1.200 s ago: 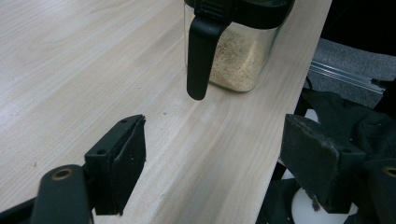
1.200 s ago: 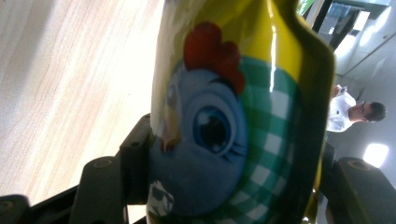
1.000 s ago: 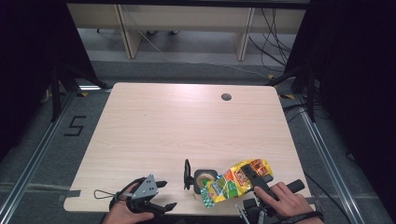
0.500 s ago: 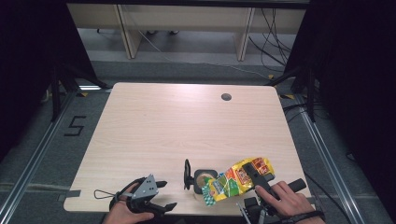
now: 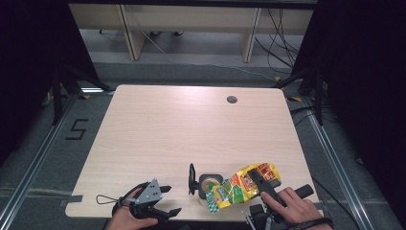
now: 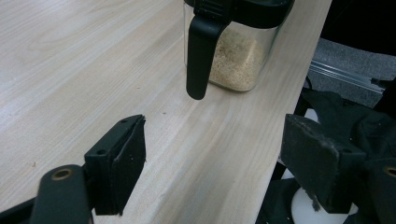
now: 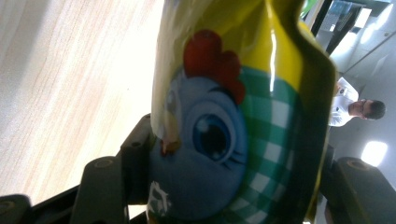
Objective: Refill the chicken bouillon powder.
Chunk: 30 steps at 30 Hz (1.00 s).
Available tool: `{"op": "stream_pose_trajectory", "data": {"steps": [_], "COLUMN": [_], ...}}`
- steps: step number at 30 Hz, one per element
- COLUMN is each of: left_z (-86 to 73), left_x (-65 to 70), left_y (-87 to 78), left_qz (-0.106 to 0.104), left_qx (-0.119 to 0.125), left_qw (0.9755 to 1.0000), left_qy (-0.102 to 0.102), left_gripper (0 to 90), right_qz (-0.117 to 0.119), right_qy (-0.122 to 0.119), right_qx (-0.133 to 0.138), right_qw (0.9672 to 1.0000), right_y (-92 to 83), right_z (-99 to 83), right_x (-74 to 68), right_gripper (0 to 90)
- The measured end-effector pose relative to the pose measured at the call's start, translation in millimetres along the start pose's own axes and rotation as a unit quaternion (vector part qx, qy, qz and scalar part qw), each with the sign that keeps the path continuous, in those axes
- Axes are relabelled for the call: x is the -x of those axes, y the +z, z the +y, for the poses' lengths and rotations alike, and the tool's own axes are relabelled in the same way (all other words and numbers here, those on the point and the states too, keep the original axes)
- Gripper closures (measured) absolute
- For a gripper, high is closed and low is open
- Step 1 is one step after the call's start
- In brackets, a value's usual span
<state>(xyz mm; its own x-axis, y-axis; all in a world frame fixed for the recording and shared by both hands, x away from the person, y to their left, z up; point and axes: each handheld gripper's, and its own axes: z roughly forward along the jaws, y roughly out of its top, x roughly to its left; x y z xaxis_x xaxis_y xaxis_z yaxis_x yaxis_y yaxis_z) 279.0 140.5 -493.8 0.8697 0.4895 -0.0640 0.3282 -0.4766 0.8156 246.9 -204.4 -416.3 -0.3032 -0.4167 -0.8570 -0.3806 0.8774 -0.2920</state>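
A: Snack bag [image 5: 242, 184], yellow-green foil with a cartoon chicken print, lies tipped over the open mouth of the clear container [image 5: 209, 184] near the tabletop's [image 5: 191, 129] front edge. Looks like a pour in hand.

B: Grip status?

A: Right gripper [image 5: 262, 184] is clamped on the bag; in the right gripper view the bag [image 7: 233, 126] sits squeezed between both jaws, foil dented at the far side. Left gripper [image 5: 165, 200] is released, jaws wide apart, nothing between them, resting low at the tabletop's front edge, left of the container.

B: Container contents?

A: Left gripper view shows pale granules in the bottom of the container [image 6: 238, 56], black lid hinged back, black handle [image 6: 201, 51] hanging down toward the camera.

B: Notes for doing the pour well?

A: My judgement: keep the bag's open end centred over the mouth, tilt slowly so the contents do not spill past the rim. The container is light and near the edge; steadying it by the handle with the free left gripper would guard against a nudge. Do not squeeze harder, since foil creases can block the flow.
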Motion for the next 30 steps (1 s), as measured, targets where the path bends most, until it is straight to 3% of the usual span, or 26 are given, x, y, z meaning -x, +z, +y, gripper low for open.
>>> {"op": "stream_pose_trajectory", "data": {"steps": [11,12,15,30], "left_z": [0.2,0.2,0.1,0.0], "left_x": [-0.2,-0.1,-0.1,-0.1], "left_y": [0.2,0.2,0.3,0.1], "left_qz": [-0.002,-0.002,-0.002,0.000], "left_qx": [-0.003,-0.003,-0.003,0.001], "left_qw": [1.0000,1.0000,1.0000,1.0000], "left_qy": [0.000,0.000,0.000,0.000], "left_gripper": [22.1,22.1,22.1,22.1], "right_qz": [0.003,0.005,0.001,0.000], "right_qy": [0.001,0.013,0.000,0.006], "right_qx": [-0.002,-0.007,0.001,0.005], "right_qw": [1.0000,0.9999,1.0000,1.0000], "right_y": [1.6,1.1,2.2,3.1], "right_z": [0.0,-0.3,-0.4,-1.3], "right_x": [0.1,-2.2,-0.2,-1.6], "right_gripper": [38.9,38.9,38.9,38.9]}}
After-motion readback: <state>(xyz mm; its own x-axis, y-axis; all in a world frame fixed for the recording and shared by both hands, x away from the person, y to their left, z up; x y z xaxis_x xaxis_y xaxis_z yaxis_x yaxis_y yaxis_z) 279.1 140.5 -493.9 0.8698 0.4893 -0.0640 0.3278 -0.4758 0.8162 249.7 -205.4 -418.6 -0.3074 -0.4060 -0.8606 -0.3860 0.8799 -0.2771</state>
